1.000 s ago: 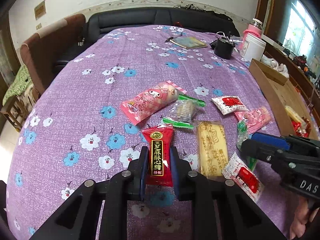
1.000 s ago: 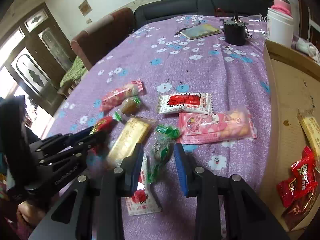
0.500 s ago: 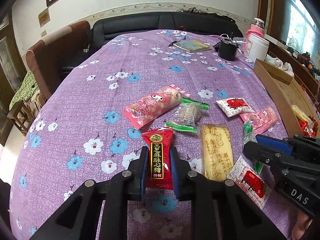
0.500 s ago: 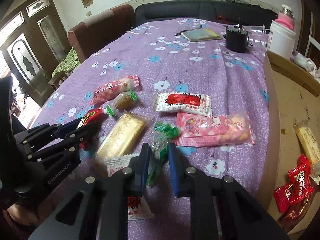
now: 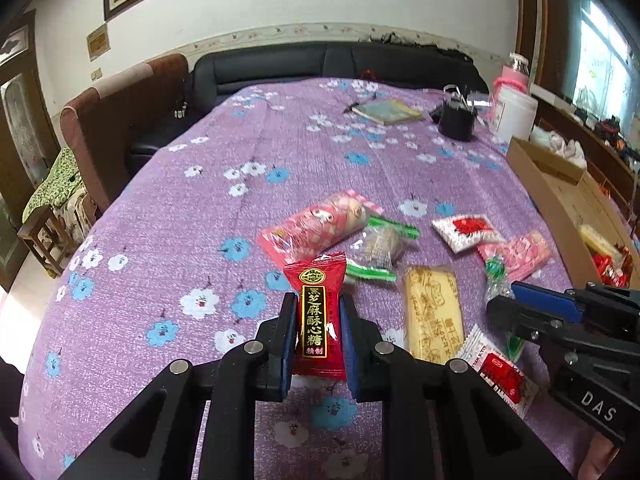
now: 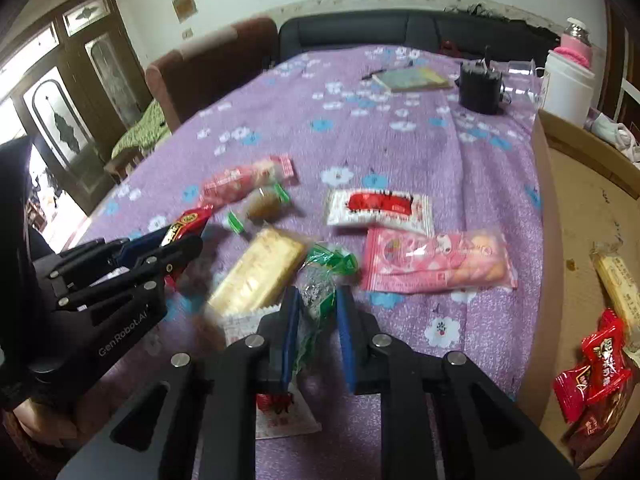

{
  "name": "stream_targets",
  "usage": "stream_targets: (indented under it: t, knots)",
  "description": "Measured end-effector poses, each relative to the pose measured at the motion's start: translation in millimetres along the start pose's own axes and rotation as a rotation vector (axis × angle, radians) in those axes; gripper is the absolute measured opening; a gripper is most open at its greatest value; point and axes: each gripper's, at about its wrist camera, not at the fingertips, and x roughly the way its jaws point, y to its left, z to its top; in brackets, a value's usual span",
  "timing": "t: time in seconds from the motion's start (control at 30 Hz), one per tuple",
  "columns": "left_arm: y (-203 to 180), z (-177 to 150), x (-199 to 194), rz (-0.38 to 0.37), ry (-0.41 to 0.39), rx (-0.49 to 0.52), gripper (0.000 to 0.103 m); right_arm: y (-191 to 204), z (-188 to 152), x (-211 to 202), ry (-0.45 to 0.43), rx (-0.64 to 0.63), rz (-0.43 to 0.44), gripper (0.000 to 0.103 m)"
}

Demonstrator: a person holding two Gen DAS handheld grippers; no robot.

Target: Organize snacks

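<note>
My right gripper [image 6: 316,320] has just clamped the green-twist candy [image 6: 320,288] off the purple cloth [image 5: 200,220], while my left gripper [image 5: 318,328] holds the red sesame candy [image 5: 318,312] lifted; both look ready for the cardboard box [image 6: 580,216]

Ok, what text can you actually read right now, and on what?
"黑芝麻酥心糖" and "精制": red candy packet held in the left gripper.
"DAS": side of the right gripper, left wrist view.
"GenRobot.AI": side of the left gripper, right wrist view.
White-and-red sachets, yellow biscuit pack, pink packs: print too small or blurred.
</note>
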Motion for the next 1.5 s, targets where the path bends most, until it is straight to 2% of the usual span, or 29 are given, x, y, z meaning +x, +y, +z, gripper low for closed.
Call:
stream_targets:
  t: [0.13, 0.4, 0.7, 0.9, 1.17, 1.5]
  knots:
    - [3, 1, -7, -0.016, -0.036, -0.017, 0.02, -3, 2, -7, -0.028, 0.016, -0.005, 0.018]
    - [4, -7, -20, -0.038, -0.013, -0.056, 0.02, -13, 3, -16, -0.053, 0.041, -0.016, 0.018]
    - [-4, -29, -33, -0.014, -0.005, -0.076, 0.02, -13, 4, -33, -0.106, 0.046, -0.02, 0.018]
    - [-7, -32, -37, -0.003, -0.035, -0.07, 0.02, -11, 3, -38, -0.125, 0.039, -0.022, 0.018]
    - [-5, -32, -39, -0.02, -0.043, -0.08, 0.02, -8, 2, -28, -0.096, 0.02, -0.026, 0.018]
    - [2, -30, -35, -0.041, -0.02, -0.11, 0.02, -9, 0, -28, -0.079, 0.054, 0.028, 0.018]
